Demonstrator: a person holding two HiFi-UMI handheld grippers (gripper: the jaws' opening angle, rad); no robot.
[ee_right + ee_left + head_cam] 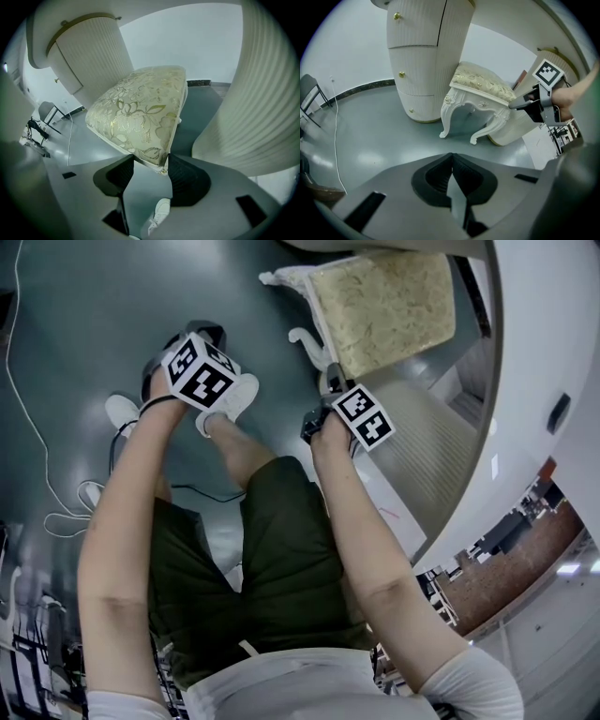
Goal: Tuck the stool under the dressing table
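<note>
At the near corner of the stool [140, 112], the right gripper [150, 161] has its jaws about half apart. The corner of the padded seat fills the gap between them. Both ribbed pads [185, 176] meet the seat's white edge, so the grip is on the stool itself. Below the jaws a white shoe [161, 211] shows on the grey floor [94, 315].

The left gripper [451, 157] has its jaws pressed together tip to tip with nothing between them. It touches nothing and hangs over bare floor, well apart from the stool.

Both forearms reach forward and down from the body, and both grippers point steeply at the floor. The right arm stretches further out, and its marker cube [364, 416] sits just beside the stool's carved leg [305, 338]. The left hand is drawn back and to the side, with its cube [202, 371] above the person's shoes. Seen from the left gripper, the right hand [569, 96] holds its tool with the nose against the seat's right front corner.

The stool stands upright on its curved white legs in the gap between the two ribbed pedestals of the dressing table [424, 61]. The left pedestal has gold-knobbed drawers and the right one is plain. The back of the seat reaches in beneath the table's top, while the front legs stand out on the open floor. A thin white cable [28, 418] trails across the floor off to the left.
</note>
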